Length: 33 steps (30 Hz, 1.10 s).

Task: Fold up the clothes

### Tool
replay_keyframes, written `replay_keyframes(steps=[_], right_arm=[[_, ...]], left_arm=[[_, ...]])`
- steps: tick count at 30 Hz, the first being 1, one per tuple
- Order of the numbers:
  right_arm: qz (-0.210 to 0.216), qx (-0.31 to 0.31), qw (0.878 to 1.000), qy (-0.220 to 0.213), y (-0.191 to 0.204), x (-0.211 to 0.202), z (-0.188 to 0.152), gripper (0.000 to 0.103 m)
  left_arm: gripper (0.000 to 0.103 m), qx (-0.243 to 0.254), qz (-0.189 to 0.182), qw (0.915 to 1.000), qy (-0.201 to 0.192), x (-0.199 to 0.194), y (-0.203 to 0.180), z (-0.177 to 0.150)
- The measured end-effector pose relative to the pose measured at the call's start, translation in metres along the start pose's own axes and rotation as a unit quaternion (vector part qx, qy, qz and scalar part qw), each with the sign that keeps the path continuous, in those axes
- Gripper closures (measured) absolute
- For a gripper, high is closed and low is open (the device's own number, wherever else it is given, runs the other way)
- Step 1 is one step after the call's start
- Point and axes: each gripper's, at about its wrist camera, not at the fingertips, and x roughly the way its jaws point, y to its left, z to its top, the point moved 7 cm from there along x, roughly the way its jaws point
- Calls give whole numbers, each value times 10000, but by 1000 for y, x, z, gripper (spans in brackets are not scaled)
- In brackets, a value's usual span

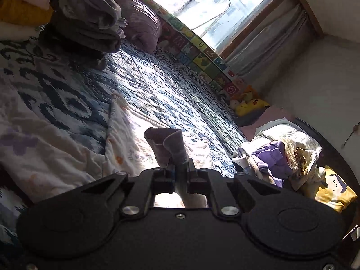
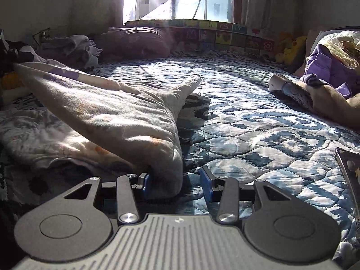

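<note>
Printed garment [image 2: 108,114] on bed [image 2: 258,135]: left hand-held gripper [image 1: 177,171] pinched its cuff; right hand-held gripper [image 2: 177,184] gaped wide around a fold (mid-fold; closing likely next).

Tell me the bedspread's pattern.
Blue-and-white quilted print on the bedspread, clearest in the right wrist view.

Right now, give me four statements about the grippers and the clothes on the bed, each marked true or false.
1. The left gripper is shut on a fold of fabric. True.
2. The right gripper is clamped on the purple garment. False: it is open, with the pale printed garment at its left pad.
3. Folded grey clothes are stacked near the pillow. True.
4. The quilt is plain red. False: it is blue and white patterned.
</note>
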Motion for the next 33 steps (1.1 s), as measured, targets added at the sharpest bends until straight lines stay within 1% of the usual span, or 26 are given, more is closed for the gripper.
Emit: replay_keyframes(steps=[3, 6, 8, 10, 12, 15, 17, 20, 22, 24, 25, 29, 31, 33], right_arm=[[26, 1, 10000, -16, 0, -2, 1, 59], [40, -16, 10000, -4, 1, -3, 0, 59], [40, -20, 10000, 38, 0, -3, -1, 59], [37, -20, 10000, 61, -1, -4, -2, 59], [32, -6, 10000, 78, -2, -5, -2, 59], [27, 25, 9999, 113, -5, -6, -4, 58], [25, 41, 9999, 136, -6, -8, -4, 56], [46, -4, 9998, 175, -7, -9, -6, 55], [98, 40, 9997, 207, -9, -14, -7, 55], [263, 338, 9989, 209, -16, -22, -6, 55], [341, 479, 9981, 190, -20, -26, -5, 55], [525, 802, 9947, -366, -23, -39, 13, 55], [622, 768, 9937, -521, -17, -33, 23, 55], [663, 511, 9950, -540, -5, -16, 34, 56]], left_arm=[[98, 119, 293, 9995, 59, -2, 15, -11], [98, -48, 508, 9986, 160, -3, 35, -24], [98, -56, 595, 9979, 237, -2, 41, -32], [98, 91, 681, 9973, 277, -2, 41, -35], [98, 212, 651, 9973, 248, -4, 37, -34], [98, 528, 636, 9964, 198, -9, 31, -35], [98, 636, 770, 9946, 268, -7, 36, -41], [98, 610, 1044, 9917, 429, 0, 51, -49], [97, 676, 1109, 9906, 435, 2, 53, -48], [97, 759, 1146, 9897, 405, 4, 52, -47], [98, 776, 1152, 9894, 423, 5, 52, -47], [97, 827, 1160, 9871, 735, 8, 54, -55], [94, 924, 1188, 9862, 690, 4, 50, -53], [75, 1060, 1408, 9830, 509, -4, 47, -45]])
